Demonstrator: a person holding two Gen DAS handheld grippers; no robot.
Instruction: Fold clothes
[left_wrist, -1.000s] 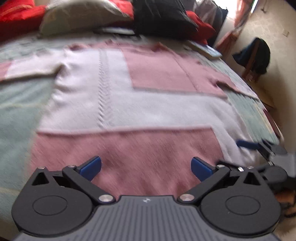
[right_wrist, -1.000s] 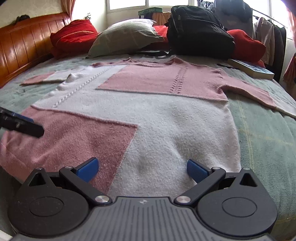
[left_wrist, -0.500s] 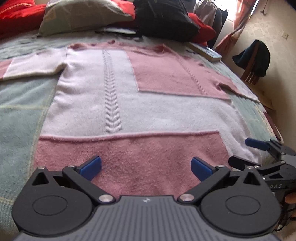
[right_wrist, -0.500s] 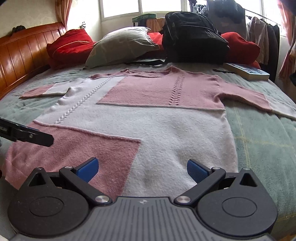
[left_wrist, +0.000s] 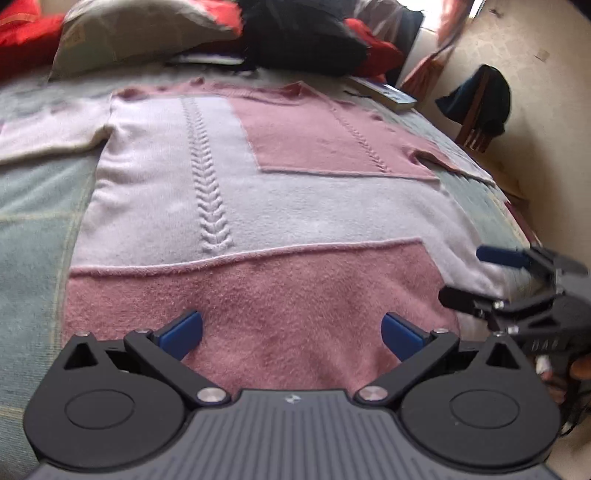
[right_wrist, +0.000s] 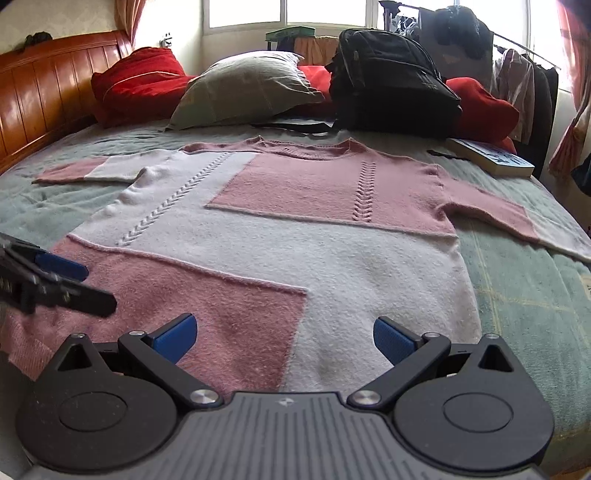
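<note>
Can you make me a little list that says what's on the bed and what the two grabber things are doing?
clothing: pink and white sweater, spread flat, sleeves out to both sides
lying on: green blanket
left gripper: open, over the pink hem, holding nothing
right gripper: open, over the hem where pink meets white, holding nothing
behind the sweater: grey pillow, red cushion, black backpack
near the right sleeve: book
folding: not started
</note>
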